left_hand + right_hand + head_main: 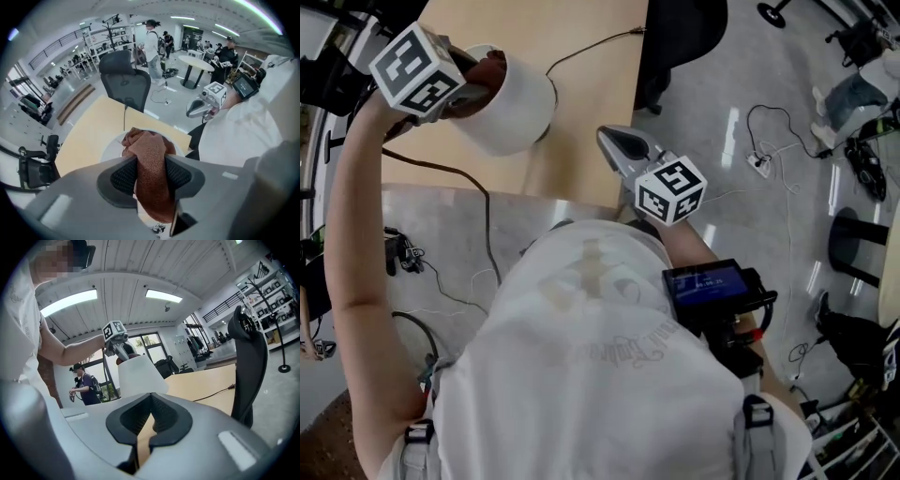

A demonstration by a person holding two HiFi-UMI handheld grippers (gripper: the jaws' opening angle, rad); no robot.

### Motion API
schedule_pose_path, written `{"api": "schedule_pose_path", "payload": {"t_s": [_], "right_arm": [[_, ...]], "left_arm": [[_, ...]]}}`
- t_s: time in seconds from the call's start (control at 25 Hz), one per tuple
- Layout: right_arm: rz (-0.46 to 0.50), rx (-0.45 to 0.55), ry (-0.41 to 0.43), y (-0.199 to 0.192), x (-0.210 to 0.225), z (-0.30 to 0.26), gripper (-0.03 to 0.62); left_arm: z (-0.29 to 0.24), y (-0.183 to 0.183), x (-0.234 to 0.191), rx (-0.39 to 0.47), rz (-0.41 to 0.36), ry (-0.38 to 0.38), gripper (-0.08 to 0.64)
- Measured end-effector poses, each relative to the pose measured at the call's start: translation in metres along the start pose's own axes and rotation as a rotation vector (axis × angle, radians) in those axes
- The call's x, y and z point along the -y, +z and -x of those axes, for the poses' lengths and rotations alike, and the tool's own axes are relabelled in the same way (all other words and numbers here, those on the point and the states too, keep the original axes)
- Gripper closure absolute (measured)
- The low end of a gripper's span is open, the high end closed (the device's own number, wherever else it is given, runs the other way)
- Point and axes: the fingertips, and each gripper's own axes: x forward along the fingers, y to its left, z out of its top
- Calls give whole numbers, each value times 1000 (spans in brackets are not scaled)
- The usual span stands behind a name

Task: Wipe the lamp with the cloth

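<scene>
A pale wooden table (581, 84) carries the lamp (516, 103), whose white shade hides its foot in the head view. From the lamp a thin dark cable (591, 45) runs over the wood to the table edge where a black office chair (675, 37) stands on the grey polished floor (712, 206). A second cable (441, 171) passes the lamp on the near side and drops over the edge. Well to the right of the lamp, loose wires (773, 127) and a white plug strip (759, 164) lie on the floor.

Rust-brown cloth (151, 168) bunched at the top of the white lamp (517, 105)
</scene>
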Motion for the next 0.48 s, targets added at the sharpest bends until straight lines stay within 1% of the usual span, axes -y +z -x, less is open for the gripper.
{"api": "schedule_pose_path", "payload": {"t_s": [0.04, 0.08, 0.16, 0.24, 0.32, 0.4, 0.48], "right_arm": [[-3, -14, -4, -4, -1, 5, 580], [-5, -24, -5, -7, -2, 7, 579], [-3, -28, -3, -8, -3, 8, 580], [3, -23, -1, -6, -3, 7, 580], [5, -19, -3, -5, -1, 6, 579], [2, -18, -7, -7, 1, 7, 579], [-3, -21, -17, -11, 4, 12, 580]], "left_arm": [[-2, -4, 6, -19, -5, -29, 394], [-4, -9, 8, -51, -10, -39, 394], [-5, -23, 2, -143, -27, -25, 394], [-5, -34, -9, -240, -53, 21, 394], [-5, -39, -26, -305, -71, 112, 394], [-5, -35, -41, -306, -62, 202, 394], [-8, -25, -44, -262, -51, 245, 394]]}}
